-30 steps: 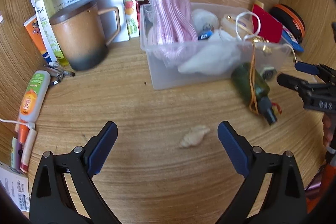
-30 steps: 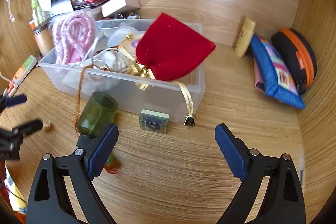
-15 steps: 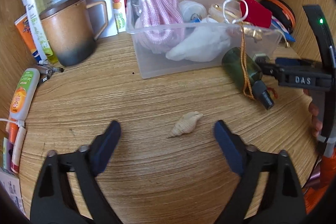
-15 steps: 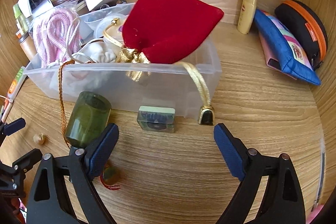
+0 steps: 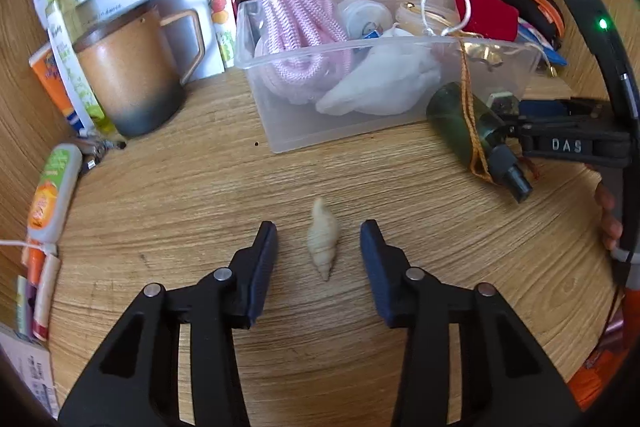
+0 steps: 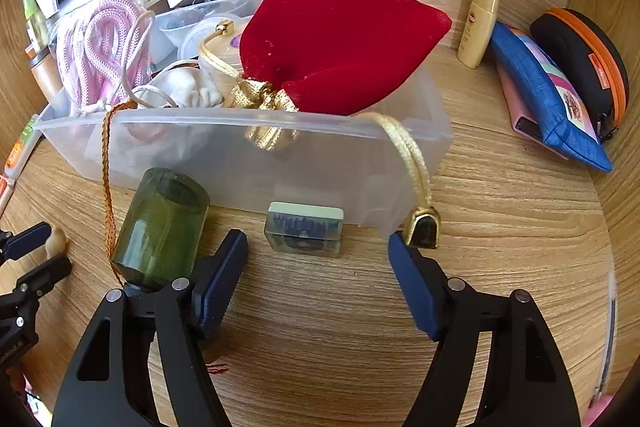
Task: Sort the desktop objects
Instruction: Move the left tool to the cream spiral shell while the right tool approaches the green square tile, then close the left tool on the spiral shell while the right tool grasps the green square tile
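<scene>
The clear bin (image 6: 400,143) already held several things; beside it, the left tool (image 5: 319,249) was closing on a seashell (image 5: 322,241), the right tool (image 6: 318,259) narrowing around a small block (image 6: 304,229).

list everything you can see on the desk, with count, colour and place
shell: 1, cream, between left fingers, untouched
bin: 1, clear, desk centre
rope: 1, pink, in bin
pouch: 1, red, on bin
bottle: 1, green, before bin
tile: 1, green-white, before bin
mug: 1, brown, left of bin
tube: 1, cream, right of bin
case: 1, black-orange, far right
left gripper: closing around shell
right gripper: closing, tile between fingers, untouched
</scene>
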{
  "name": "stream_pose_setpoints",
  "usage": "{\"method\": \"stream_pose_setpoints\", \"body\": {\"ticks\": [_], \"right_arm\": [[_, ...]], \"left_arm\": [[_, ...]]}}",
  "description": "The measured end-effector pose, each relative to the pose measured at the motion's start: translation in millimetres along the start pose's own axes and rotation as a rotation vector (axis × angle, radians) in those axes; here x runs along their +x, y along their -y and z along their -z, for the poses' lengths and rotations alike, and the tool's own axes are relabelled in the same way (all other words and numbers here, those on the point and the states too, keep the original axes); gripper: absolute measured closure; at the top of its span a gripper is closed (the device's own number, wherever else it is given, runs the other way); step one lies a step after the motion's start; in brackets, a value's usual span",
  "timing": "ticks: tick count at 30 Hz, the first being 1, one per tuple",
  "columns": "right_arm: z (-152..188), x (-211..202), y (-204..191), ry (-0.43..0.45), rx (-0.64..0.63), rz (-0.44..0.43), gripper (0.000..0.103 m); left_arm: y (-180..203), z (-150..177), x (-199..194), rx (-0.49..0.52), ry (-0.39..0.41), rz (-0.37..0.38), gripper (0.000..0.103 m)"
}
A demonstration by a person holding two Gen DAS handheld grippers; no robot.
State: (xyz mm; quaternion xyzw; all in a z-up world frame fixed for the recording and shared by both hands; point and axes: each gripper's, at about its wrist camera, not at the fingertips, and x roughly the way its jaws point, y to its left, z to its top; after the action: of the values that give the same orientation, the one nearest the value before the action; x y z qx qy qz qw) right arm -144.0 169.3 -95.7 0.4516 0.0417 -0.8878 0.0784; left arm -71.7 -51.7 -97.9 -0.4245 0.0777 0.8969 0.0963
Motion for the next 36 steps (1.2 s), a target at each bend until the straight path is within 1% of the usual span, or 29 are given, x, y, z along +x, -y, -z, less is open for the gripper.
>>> {"method": "stream_pose_setpoints", "body": {"ticks": [2, 6, 8, 12, 14, 16, 17, 18, 20, 25, 28, 30, 36], "right_arm": [[0, -1, 1, 0.004, 0.008, 0.000, 0.038], [2, -3, 3, 0.010, 0.019, 0.015, 0.047], [3, -3, 5, 0.013, 0.026, 0.020, 0.052], [5, -5, 7, 0.018, 0.035, 0.026, 0.057], [6, -5, 8, 0.020, 0.037, 0.030, 0.063], [7, -6, 11, 0.023, 0.042, 0.030, 0.067], [8, -7, 12, 0.024, 0.046, 0.019, 0.067], [9, -7, 14, 0.026, 0.052, 0.008, 0.068], [10, -8, 15, 0.026, 0.054, -0.015, 0.072], [9, -10, 12, 0.041, 0.052, -0.031, 0.072], [15, -19, 7, 0.059, 0.047, -0.037, 0.072], [9, -22, 12, 0.069, 0.043, -0.039, 0.072], [11, -37, 20, 0.096, 0.044, -0.045, 0.072]], "left_arm": [[3, -1, 0, 0.017, 0.003, -0.006, 0.064], [4, -1, -1, 0.029, 0.009, -0.006, 0.066], [4, -1, -1, 0.030, 0.013, -0.002, 0.070], [5, -2, 0, 0.034, 0.017, 0.001, 0.076], [3, -2, 0, 0.024, 0.017, 0.011, 0.082], [-2, -2, 0, 0.001, 0.015, 0.029, 0.086], [-5, -2, 1, -0.013, 0.016, 0.037, 0.087], [-10, -3, 2, -0.037, 0.017, 0.030, 0.087], [-16, -1, -1, -0.068, 0.021, 0.029, 0.087], [-25, 0, -4, -0.097, 0.035, 0.022, 0.087], [-25, 0, -7, -0.106, 0.041, 0.021, 0.087], [-26, -1, -10, -0.116, 0.048, 0.030, 0.087], [-19, -9, -24, -0.104, 0.088, 0.033, 0.087]]}}
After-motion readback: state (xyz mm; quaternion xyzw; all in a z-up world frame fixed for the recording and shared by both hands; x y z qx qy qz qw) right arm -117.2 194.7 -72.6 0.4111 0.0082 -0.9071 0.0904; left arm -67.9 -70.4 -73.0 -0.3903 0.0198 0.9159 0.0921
